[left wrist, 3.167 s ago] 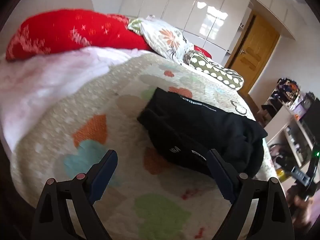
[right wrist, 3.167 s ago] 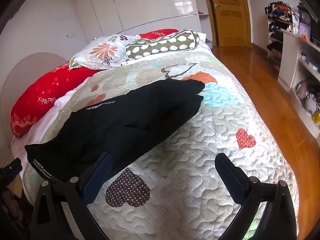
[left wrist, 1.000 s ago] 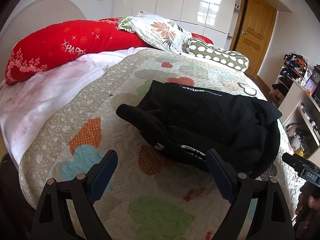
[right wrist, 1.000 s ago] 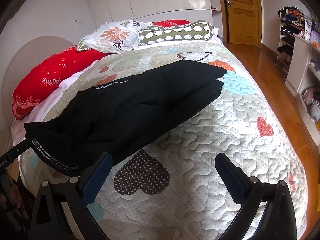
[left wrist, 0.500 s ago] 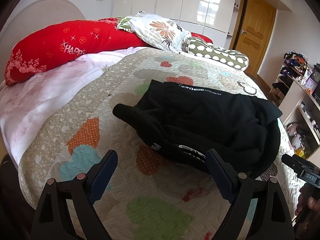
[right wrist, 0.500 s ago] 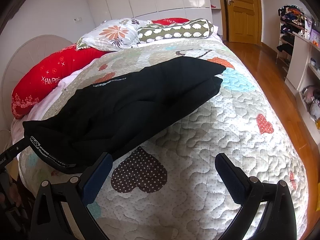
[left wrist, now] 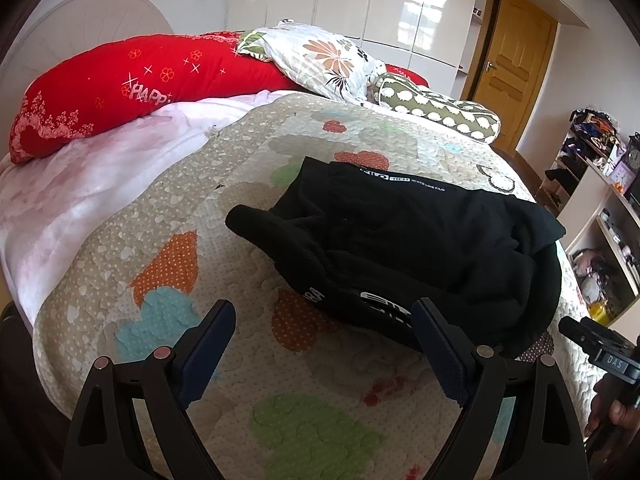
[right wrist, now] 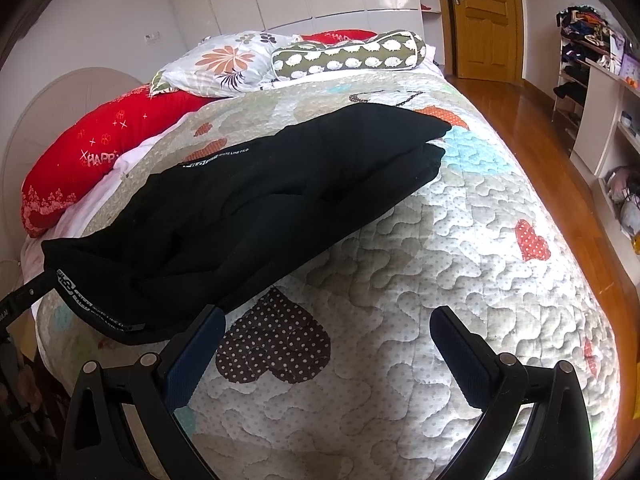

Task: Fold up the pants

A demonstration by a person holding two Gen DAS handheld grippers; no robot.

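Here the black pants (right wrist: pixel 256 200) lie folded lengthwise on the quilt (right wrist: pixel 460 248) of the bed, one leg stacked on the other, with the waistband end (right wrist: pixel 92 300) toward the near edge and the cuffs (right wrist: pixel 432 148) farther off. In the right wrist view they run ahead and to the left of the right hand-held gripper (right wrist: pixel 327 344), whose left finger (right wrist: pixel 192 352) sits just in front of the waistband corner; its jaws stand wide apart and hold nothing. A brown dotted heart patch (right wrist: pixel 276 344) shows between its fingers.

In the left wrist view the pants (left wrist: pixel 420 240) are bunched ahead and to the right of the left hand-held gripper (left wrist: pixel 322 340), with white lettering on the waistband just beyond its right finger (left wrist: pixel 440 344). This gripper is also spread open and empty, hovering above the quilt (left wrist: pixel 160 264). The other gripper's body and part of a hand (left wrist: pixel 612 412) appear at the far right.

Beyond the pants lie a red pillow (left wrist: pixel 132 80), a floral pillow (left wrist: pixel 320 56) and a green spotted bolster (left wrist: pixel 440 116). Farther back are white wardrobe doors (left wrist: pixel 360 0) and a wooden door (left wrist: pixel 512 60); shelves (right wrist: pixel 592 80) stand to the right.
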